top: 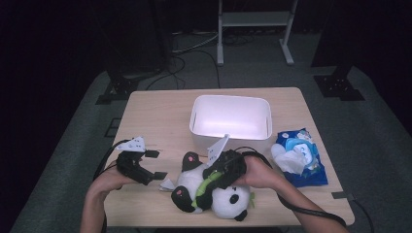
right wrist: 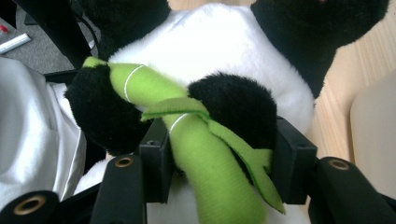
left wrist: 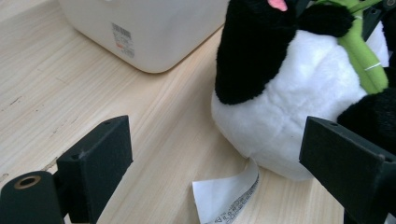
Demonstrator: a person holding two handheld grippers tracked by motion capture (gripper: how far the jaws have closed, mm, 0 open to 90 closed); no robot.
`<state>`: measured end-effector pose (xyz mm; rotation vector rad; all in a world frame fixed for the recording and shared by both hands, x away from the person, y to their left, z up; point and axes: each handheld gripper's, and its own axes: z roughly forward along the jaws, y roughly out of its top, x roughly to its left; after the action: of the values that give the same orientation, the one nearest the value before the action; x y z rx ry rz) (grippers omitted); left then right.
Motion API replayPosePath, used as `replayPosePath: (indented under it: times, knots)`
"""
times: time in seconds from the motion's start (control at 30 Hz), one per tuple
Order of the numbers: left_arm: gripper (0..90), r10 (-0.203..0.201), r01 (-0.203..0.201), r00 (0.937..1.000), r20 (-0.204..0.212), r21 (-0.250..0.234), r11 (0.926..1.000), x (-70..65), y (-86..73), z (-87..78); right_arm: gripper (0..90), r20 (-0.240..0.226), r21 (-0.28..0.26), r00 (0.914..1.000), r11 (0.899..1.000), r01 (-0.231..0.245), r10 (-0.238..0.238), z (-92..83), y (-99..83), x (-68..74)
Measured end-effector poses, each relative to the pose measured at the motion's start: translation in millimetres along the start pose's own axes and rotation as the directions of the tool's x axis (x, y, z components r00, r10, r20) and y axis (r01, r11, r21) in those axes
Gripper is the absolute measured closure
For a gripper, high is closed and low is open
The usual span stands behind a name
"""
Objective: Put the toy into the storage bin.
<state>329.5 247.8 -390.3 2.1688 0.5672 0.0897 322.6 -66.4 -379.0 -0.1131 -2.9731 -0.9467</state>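
One black-and-white plush panda (top: 214, 191) lies on the light wooden table (top: 155, 111), holding one green fabric bamboo stalk (right wrist: 196, 140). The right gripper (top: 214, 175) is clamped on that stalk and the black paw beside it. The left gripper (top: 153, 174) stands released, with the panda's one white care label (left wrist: 229, 193) between its fingers. One white plastic bin (top: 231, 121) sits beyond both grippers. One blue wet-wipe pack (top: 300, 156) lies to the right of the right gripper.

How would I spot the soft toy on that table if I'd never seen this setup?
Find the white tub in the middle of the wooden table. Just in front of it, at the near edge, lies a black-and-white plush panda, with the right gripper closed on the green bamboo stalk it hugs. Unlike the blue wipes pack beside it, it is furry.
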Motion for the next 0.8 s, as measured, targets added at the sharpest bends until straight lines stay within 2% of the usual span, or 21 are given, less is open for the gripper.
replayPosePath:
  times: [0.33, 0.43, 0.8]
  knots:
    - [8.2, -0.013, 0.013, 0.9999, 0.002, 0.001, 0.9999, 4.1, -4.6, 0.9, 50.7, 0.004, 0.009, 0.9998, 1.0, 0.02, -0.02, -9.2, 3.6, 1.5]
    - [8.2, 0.0, 0.0, 1.0, 0.004, -0.001, 1.0, 2.7, -3.3, 0.1, 51.1, 0.007, 0.016, 0.9997, 1.0, 0.024, -0.024, -15.0, 7.1, 1.6]
    - [8.2, 0.002, -0.002, 1.0, -0.002, -0.016, 0.9999, 2.3, -3.3, -4.4, 51.1, 0.017, 0.008, 0.9995, 1.0, 0.028, -0.028, -33.9, 15.1, 2.6]
